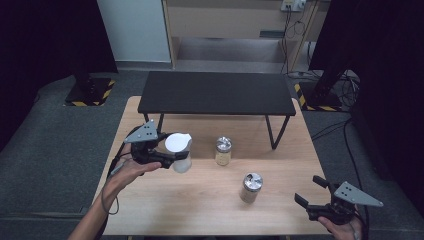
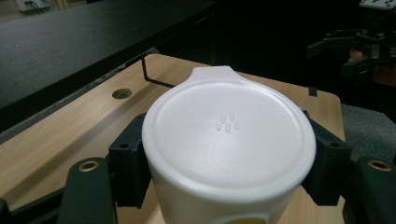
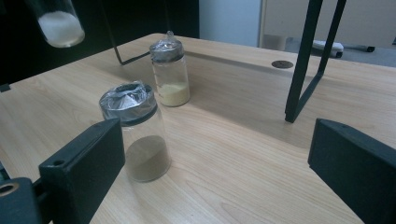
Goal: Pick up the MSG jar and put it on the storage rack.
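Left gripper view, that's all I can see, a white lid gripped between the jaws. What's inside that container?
Observer: The right gripper view shows the white-lidded jar is clear, with white powder at its bottom.
Operator: Anything else nearby?
Observer: Two silver-topped jars stand on the table: a yellow-powder jar and a brown-powder jar.
Operator: And the other hand?
Observer: The right hand-held gripper is open at the table's near right corner, holding nothing.
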A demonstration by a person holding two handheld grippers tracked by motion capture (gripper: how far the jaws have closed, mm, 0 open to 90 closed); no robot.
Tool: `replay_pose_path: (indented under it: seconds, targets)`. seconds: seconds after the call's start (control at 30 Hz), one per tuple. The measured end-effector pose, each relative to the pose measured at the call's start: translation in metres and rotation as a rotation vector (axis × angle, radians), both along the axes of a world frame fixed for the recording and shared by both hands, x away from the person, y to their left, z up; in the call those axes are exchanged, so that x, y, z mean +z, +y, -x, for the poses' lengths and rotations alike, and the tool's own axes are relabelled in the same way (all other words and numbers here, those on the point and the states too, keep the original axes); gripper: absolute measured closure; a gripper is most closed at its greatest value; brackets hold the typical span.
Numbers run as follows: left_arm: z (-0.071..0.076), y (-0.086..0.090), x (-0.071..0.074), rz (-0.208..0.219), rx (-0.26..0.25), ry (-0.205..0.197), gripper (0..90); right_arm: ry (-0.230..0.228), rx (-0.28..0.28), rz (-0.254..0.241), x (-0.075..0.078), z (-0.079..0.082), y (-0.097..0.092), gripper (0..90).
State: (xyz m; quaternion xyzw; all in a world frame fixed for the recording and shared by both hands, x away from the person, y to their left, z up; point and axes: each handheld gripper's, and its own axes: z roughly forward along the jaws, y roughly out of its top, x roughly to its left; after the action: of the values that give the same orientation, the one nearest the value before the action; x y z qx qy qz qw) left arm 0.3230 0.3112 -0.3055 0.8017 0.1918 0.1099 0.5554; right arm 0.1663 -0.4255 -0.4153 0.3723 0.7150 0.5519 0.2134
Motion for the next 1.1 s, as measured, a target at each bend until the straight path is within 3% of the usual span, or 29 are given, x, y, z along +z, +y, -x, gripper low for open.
replay_pose_path:
  seconds: [0.73, 0.87, 1.1]
  targets:
    - [-0.015, -0.018, 0.064, -0.055, -0.043, -0.008, 29.4, 0.006, 0.000, -0.008, -0.001, -0.001, -0.001, 4.4]
    - [-0.018, -0.023, 0.077, -0.075, -0.028, -0.015, 29.4, 0.009, -0.001, -0.010, -0.001, -0.001, -0.001, 4.4]
    - [-0.026, -0.028, 0.094, -0.069, 0.021, -0.011, 29.4, 0.009, -0.002, -0.012, -0.001, -0.001, -0.002, 4.4]
